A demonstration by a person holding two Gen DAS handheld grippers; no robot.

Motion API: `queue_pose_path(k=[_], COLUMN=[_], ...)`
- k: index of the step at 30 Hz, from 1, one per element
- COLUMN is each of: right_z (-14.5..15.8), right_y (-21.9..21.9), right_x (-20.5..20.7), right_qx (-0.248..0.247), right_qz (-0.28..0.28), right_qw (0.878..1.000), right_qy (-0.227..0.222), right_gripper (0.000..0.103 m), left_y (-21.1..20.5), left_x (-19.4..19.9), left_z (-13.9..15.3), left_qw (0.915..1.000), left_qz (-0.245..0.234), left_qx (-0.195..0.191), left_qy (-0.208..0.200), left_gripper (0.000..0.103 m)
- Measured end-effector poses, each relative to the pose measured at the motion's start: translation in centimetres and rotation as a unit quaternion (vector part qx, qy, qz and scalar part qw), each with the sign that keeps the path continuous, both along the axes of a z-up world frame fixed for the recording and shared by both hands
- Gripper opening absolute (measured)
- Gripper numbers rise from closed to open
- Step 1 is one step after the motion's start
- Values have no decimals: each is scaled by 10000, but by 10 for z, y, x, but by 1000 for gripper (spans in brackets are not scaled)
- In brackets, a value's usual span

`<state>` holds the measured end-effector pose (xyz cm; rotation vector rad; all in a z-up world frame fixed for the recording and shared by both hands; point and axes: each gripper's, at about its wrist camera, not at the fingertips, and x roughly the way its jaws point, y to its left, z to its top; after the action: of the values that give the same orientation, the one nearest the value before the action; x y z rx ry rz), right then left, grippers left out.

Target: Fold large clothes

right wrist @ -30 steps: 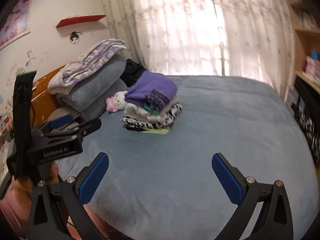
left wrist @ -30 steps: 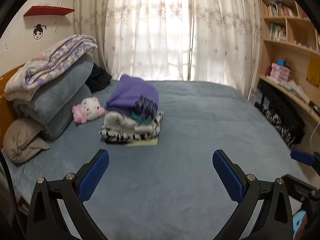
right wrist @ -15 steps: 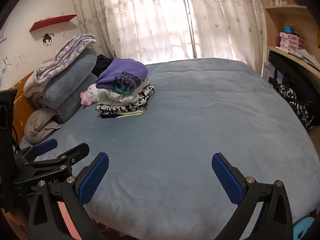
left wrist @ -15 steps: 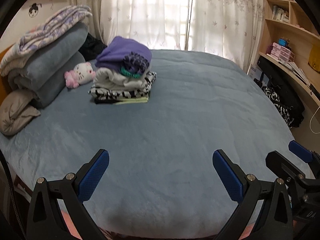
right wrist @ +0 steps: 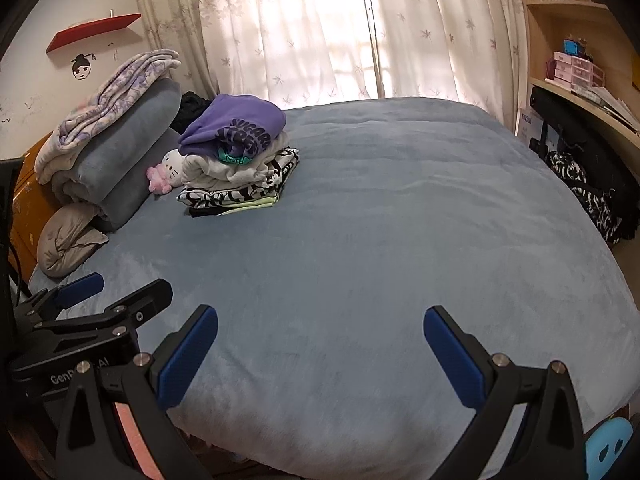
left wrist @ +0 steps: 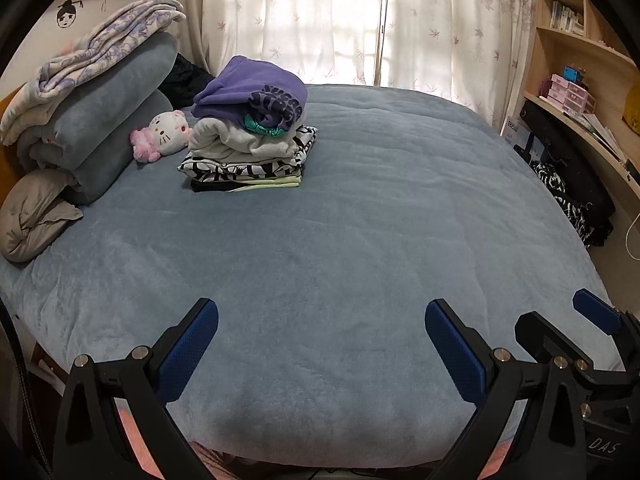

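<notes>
Here, a stack of folded clothes (left wrist: 248,148) is seen on the far left part of the bed (left wrist: 360,240), which is covered by a blue-grey plush blanket. The stack is topped by a purple garment (left wrist: 252,92) with dark printed lettering, bunched rather than flat, with a bit of teal showing beneath it. Under it a pale grey-white garment (left wrist: 240,142) is loosely rolled, then a black-and-white patterned piece (left wrist: 244,168), and at the bottom thin layers of pale yellow-green and black are laid flat. A pink-and-white plush toy (left wrist: 166,134) is set just beside the stack on its left, against rolled grey blankets (left wrist: 108,120) topped by a lilac patterned one.

The left hand-held gripper (left wrist: 322,344) is held wide apart above the near edge of the bed, with nothing between its blue pads. The right hand-held gripper (right wrist: 320,344) is likewise spread wide and empty, just beside the left one. Neither is touching the clothes, which lie well apart from both. Sheer curtains (left wrist: 332,20) are seen behind the bed and wooden shelves (left wrist: 580,40) to the right.
</notes>
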<state>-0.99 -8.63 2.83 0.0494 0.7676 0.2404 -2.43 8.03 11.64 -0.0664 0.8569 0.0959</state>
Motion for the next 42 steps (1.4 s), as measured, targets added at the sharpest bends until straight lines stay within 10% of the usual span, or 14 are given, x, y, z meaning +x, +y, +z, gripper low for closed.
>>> queue_pose_path(k=[42], right_z=[-12], right_y=[4], right_x=[7], right_qx=[34], right_qz=[-99], right_qw=[9996], right_qy=[255], right_gripper=[103], left_y=[4], left_x=[4], left_z=[-8], left_qw=[9995], left_qz=[157], left_qx=[153], left_qy=[249], left_gripper=[102])
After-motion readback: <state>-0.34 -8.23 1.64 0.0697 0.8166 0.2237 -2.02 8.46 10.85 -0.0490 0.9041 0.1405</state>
